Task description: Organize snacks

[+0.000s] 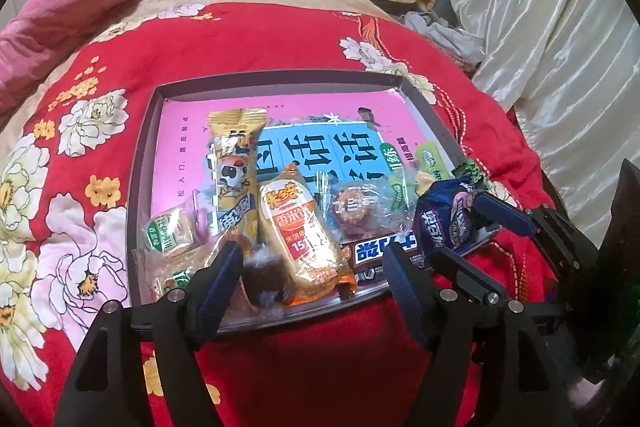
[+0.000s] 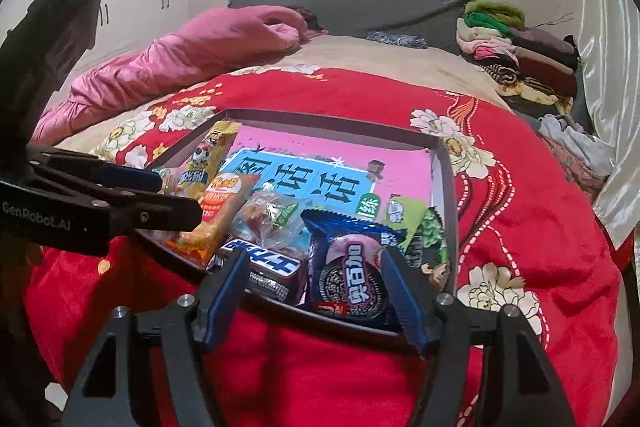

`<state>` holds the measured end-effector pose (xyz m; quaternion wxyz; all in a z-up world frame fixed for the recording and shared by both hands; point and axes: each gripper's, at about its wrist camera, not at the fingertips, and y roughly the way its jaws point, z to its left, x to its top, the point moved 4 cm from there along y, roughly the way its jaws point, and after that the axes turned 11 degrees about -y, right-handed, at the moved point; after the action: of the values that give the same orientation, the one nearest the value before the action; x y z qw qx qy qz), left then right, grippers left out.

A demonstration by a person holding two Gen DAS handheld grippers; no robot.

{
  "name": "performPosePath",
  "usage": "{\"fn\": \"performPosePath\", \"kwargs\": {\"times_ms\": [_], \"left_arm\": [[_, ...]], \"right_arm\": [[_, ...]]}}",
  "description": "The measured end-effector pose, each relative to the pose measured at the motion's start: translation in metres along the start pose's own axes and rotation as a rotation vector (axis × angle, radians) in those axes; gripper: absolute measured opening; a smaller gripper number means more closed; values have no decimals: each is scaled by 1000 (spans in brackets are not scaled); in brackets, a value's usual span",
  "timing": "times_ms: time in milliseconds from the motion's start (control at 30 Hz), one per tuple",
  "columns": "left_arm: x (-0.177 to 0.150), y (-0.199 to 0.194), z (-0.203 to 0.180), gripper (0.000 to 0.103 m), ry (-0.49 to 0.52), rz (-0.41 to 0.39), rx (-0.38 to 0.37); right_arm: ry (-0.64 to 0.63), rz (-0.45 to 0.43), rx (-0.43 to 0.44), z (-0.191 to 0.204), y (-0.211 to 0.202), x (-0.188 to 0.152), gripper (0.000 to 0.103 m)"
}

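A shallow grey box (image 1: 280, 77) (image 2: 444, 187) with a pink printed bottom lies on the red floral blanket. Along its near side lie a gold wafer bar (image 1: 234, 163) (image 2: 204, 155), an orange rice-cracker pack (image 1: 304, 223) (image 2: 220, 207), a clear-wrapped round cake (image 1: 356, 211) and a Snickers bar (image 1: 372, 251) (image 2: 272, 263). My left gripper (image 1: 312, 263) (image 2: 176, 195) stands open over the near edge, astride a dark wrapped candy (image 1: 264, 275) and the orange pack. My right gripper (image 2: 312, 279) (image 1: 456, 227) is open around a blue Oreo pack (image 2: 352, 283) (image 1: 440, 215) in the near right corner; its left pad is clear of the pack.
Small green packs (image 1: 168, 231) lie in the box's near left corner and a green leafy pack (image 2: 428, 239) at its right wall. A pink duvet (image 2: 192, 47) is bunched at the far left. Folded clothes (image 2: 520, 43) are stacked far right by a white curtain (image 1: 540, 7).
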<state>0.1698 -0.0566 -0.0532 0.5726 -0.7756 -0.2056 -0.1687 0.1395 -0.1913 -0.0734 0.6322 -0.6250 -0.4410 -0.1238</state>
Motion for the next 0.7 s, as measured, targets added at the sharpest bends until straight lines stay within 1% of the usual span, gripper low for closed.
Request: {"fn": "performPosePath", "kwargs": {"times_ms": [133,433,600,667,700], "left_arm": [[-1,-2,-4,76,9,3,1],[-2,-17,-7,77,17,-30,23],[-10,-27,-4,77,7,-41,45],[-13,-35,-2,77,-1,-59,51],[-15,-40,-2,77,-4,-70,54]], "right_arm": [[15,-9,-13,-4,-3,1,74],[71,-52,-56,-18,-18,4,87],[73,-71,-61,-12,-32,6,92],[86,-73,-52,-7,-39,7,99],[90,-76,-45,-4,-43,7,100]]}}
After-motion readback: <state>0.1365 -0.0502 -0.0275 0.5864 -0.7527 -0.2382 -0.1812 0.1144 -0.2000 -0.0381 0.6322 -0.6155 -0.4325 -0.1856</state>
